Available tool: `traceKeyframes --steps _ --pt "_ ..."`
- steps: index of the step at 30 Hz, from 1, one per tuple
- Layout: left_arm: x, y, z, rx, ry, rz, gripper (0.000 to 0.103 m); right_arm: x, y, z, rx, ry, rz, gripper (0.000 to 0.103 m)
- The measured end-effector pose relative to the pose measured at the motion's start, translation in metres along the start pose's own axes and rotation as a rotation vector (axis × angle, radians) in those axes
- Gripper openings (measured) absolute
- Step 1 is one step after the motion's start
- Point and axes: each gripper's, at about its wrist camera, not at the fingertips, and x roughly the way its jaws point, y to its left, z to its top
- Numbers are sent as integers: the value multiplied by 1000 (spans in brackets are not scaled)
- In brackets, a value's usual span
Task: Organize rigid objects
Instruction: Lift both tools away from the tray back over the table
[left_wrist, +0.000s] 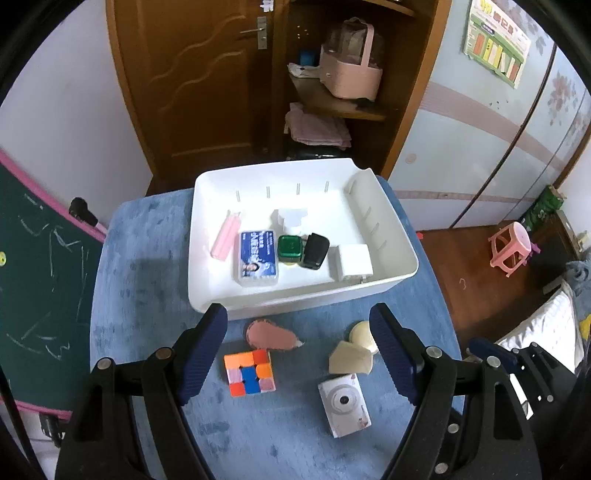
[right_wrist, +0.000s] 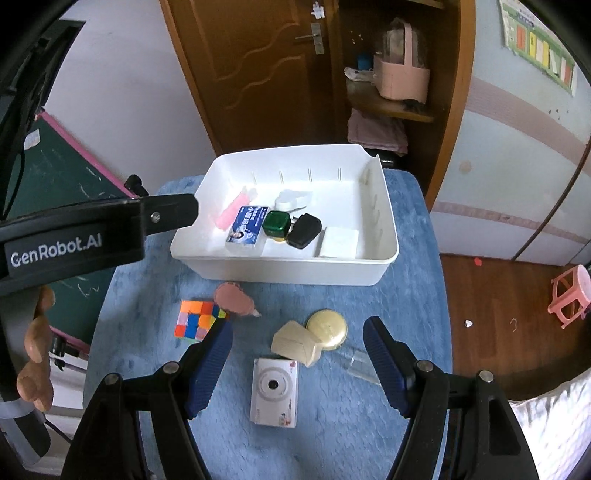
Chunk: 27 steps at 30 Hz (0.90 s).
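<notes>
Two grippers hover over the blue mat (left_wrist: 147, 258), both wide open and holding nothing: the left gripper (left_wrist: 299, 349) and the right gripper (right_wrist: 297, 363). A white bin (left_wrist: 391, 221) sits at twelve o'clock, holding a blue box (left_wrist: 257, 256), green cube (left_wrist: 290, 249), black fob (left_wrist: 314, 251) and white block (left_wrist: 352, 262). Loose on the mat at six o'clock lie a puzzle cube (left_wrist: 249, 373), camera (left_wrist: 345, 404), beige wedge (left_wrist: 349, 358), gold disc (right_wrist: 327, 328) and pink pouch (left_wrist: 271, 334).

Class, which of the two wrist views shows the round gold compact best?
The right wrist view: the round gold compact shows nearly whole, its lid facing up. In the left wrist view the compact is half hidden behind a gripper finger.
</notes>
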Motion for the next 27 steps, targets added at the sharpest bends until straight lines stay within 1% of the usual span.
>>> traceKeyframes --steps 9,12,16,22,27 --pt "-5 9 -27 -22 -13 19 82 0 1 -28 -20 2 -16 74" --pt "-2 11 -37 -27 -14 40 82 1 1 -41 -28 -10 -36 74" --pt "5 19 -48 -60 -3 47 82 4 -5 -57 -32 -25 -57 74" --pt "23 32 -64 -110 42 55 82 16 -16 -76 -22 -25 -32 74" --pt "42 39 -74 -141 91 58 82 37 -24 -93 0 13 4 74"
